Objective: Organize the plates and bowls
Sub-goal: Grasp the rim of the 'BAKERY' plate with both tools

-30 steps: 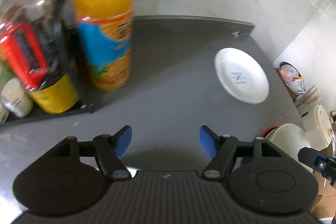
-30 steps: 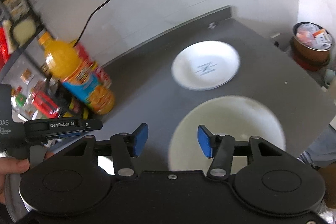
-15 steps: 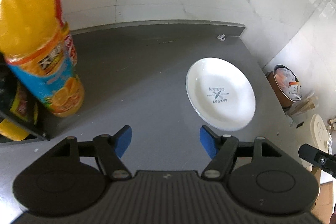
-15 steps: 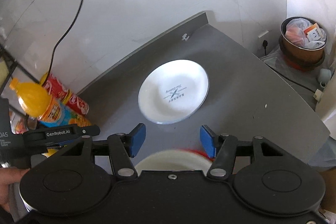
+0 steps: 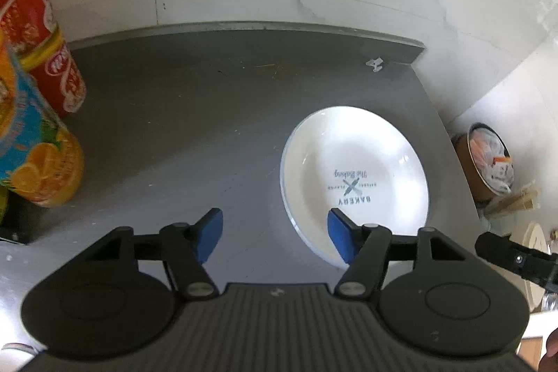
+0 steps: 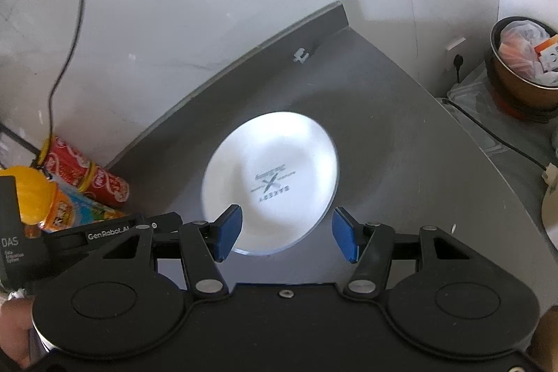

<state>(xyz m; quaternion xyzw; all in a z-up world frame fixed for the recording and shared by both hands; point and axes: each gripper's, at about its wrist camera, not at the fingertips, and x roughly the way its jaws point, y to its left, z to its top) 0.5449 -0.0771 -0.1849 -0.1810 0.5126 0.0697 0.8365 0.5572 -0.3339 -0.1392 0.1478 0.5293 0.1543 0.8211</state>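
white plate lies flat on the grey desk, ahead of and between the fingers of the right tool, its near rim closest. left tool sits off its left edge. both tools spread wide, holding nothing. right tool judged better placed.

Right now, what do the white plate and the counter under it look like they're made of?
The plate looks like glazed ceramic or porcelain: glossy white, bright glare, printed bakery logo; melamine can't be excluded. The counter looks like dark grey stone or composite with a smooth satin finish, showing only soft reflections and a raised back lip.
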